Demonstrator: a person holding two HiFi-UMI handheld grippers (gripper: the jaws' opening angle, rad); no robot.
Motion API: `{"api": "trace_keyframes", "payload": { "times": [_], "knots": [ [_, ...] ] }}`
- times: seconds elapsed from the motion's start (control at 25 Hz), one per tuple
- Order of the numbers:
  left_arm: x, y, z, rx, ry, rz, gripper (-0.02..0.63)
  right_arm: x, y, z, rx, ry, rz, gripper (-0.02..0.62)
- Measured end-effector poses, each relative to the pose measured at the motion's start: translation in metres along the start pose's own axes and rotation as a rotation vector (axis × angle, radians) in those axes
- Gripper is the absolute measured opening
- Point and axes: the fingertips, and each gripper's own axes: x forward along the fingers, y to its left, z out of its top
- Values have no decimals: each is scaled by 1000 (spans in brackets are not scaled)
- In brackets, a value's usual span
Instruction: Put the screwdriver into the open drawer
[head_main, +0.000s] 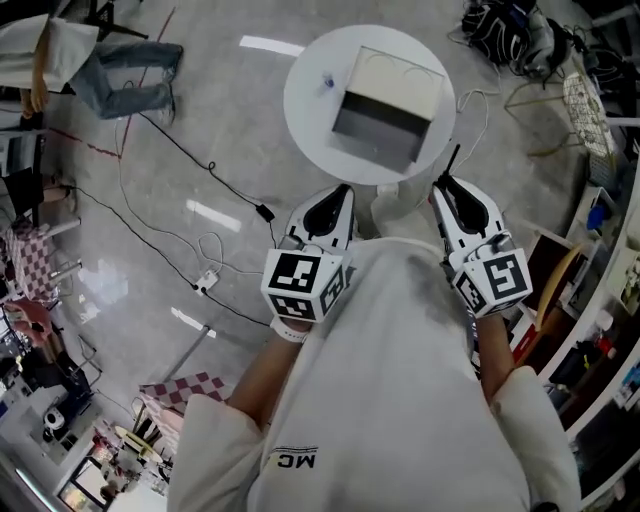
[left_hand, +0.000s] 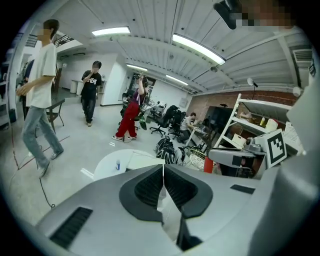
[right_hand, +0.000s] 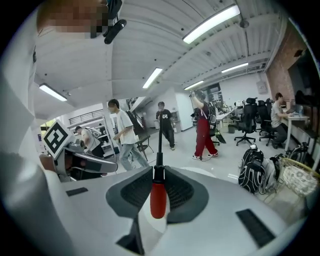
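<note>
Right tongs (right_hand: 158, 172) closed on the screwdriver (right_hand: 158, 197). The red handle sits between the pads and the dark shaft sticks out forward past the tips, so its long axis runs along the tongs' own line. Left tongs (left_hand: 163, 172) shut with pads together, nothing between them.

Target is the open drawer (head_main: 378, 128), pulled out of a white box toward the person, on the round white bench (head_main: 300, 105). The drawer's grey inside looks empty. It lies straight ahead of the tongs and below them, a little to the left of the right tongs' line. The shaft tip points at the bench's near edge, just right of the drawer.

Both arms are bent and tucked close to the chest, tongs side by side and aimed forward. The gripper views show the room and ceiling, so the tongs are about level, not tipped down.

Judgement: carry stage, nothing placed yet. The right arm has to reach forward, shift slightly left and tilt the tip down into the drawer.
</note>
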Motion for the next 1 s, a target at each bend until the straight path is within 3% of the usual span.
{"api": "trace_keyframes", "payload": {
  "times": [0.32, 0.64, 1.0],
  "knots": [
    [43, 10, 29, 5, -17, 92, 17, 41, -39, 17, 2, 15, 94, 127],
    [65, 21, 36, -31, 12, 110, 17, 76, -55, 12, 18, 88, 122, 127],
    [82, 42, 21, -75, 45, 146, 17, 120, -54, -23, -23, 209, 166, 127]
  ]
}}
